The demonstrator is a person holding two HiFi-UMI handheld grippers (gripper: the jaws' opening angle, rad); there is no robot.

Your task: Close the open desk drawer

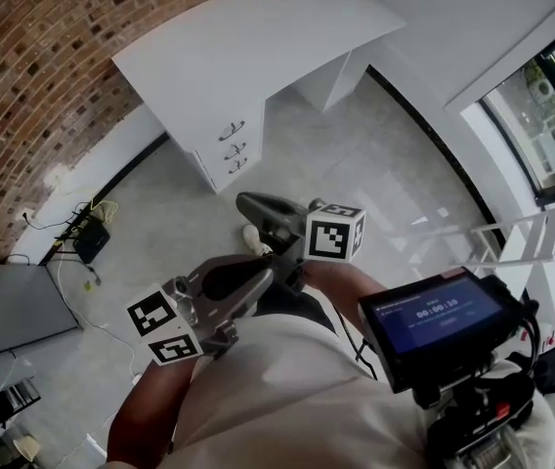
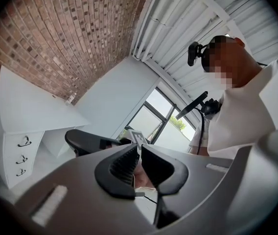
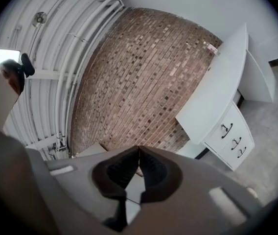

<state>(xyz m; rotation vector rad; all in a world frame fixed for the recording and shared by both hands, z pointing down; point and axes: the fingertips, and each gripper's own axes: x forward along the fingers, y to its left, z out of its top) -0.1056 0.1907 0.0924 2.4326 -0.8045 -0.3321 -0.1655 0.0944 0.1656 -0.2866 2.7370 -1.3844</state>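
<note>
head view: the left tongs (image 1: 248, 283) and the right tongs (image 1: 253, 206) are held close to the person's body. both are well short of the white desk with a curved top (image 1: 248, 47), which stands far ahead of them against a red brick wall (image 1: 43, 66). its stack of three white drawers with dark handles (image 1: 231, 148) faces the tongs. from here all three fronts look about flush, and i cannot tell which one stands open. i judge the task barely begun: the walk to the desk and the push on the drawer are both left to do. between the tongs and the desk lies a bare grey polished floor (image 1: 385, 164). left of the tongs, black cables and a small box (image 1: 90, 237) lie by the wall, and right of them is a tall window (image 1: 551, 115).

left gripper view: the left tongs (image 2: 140, 148) have their tips together with nothing clamped. the drawers (image 2: 21, 155) sit far off to the left, under the white desk top (image 2: 26, 106).

right gripper view: the right tongs (image 3: 138, 151) are closed tip to tip and hold nothing. the desk (image 3: 217, 92) and its drawers (image 3: 233, 142) lie well ahead and to the right, with the brick wall (image 3: 144, 72) behind them.
</note>
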